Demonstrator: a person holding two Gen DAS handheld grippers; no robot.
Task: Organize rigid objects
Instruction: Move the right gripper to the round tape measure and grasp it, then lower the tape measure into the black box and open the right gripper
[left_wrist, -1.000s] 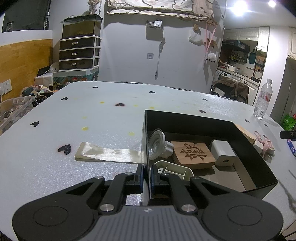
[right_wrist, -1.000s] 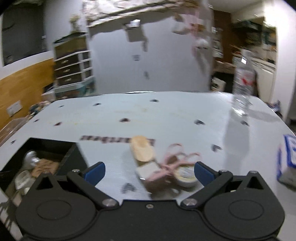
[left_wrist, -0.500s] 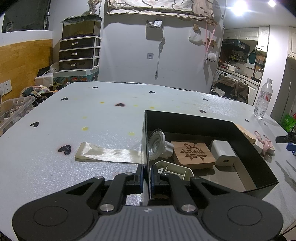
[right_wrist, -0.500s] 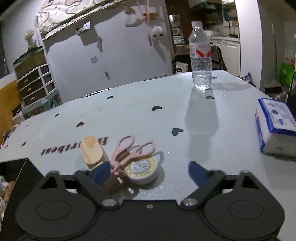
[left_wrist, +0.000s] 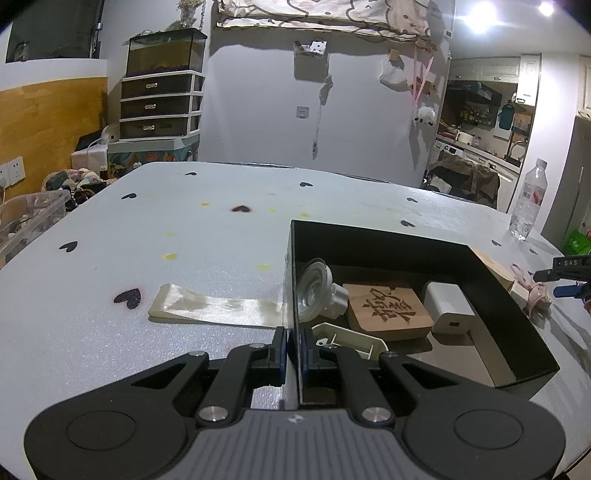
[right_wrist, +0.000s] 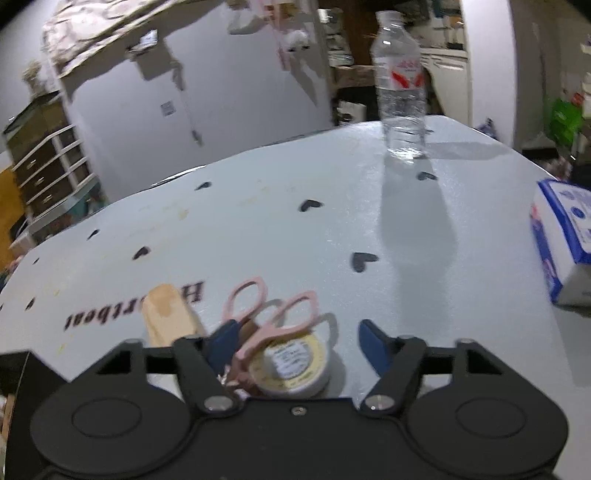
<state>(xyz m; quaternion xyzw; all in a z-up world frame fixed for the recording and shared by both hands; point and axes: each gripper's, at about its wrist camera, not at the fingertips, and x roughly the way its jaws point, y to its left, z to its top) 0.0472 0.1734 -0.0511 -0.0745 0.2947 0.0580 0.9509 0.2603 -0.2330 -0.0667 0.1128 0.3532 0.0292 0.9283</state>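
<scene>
My left gripper (left_wrist: 292, 349): clamped on black box (left_wrist: 495, 295) wall. My right gripper (right_wrist: 299, 341): closing around pink scissors (right_wrist: 273, 321) and tape roll (right_wrist: 291, 369), not yet pressing; bare table (right_wrist: 424, 258) beyond.

walls: grey | drawer unit (left_wrist: 159, 105) left | ceiling lamp (left_wrist: 480, 22) lit

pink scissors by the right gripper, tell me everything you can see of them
The pink scissors look plastic-handled, with two oval finger loops pointing away from the camera. They lie on the table, resting across the roll of tape, beside the wooden block. The blades are hidden. The right gripper is closing around them, pads not yet pressing.
</scene>
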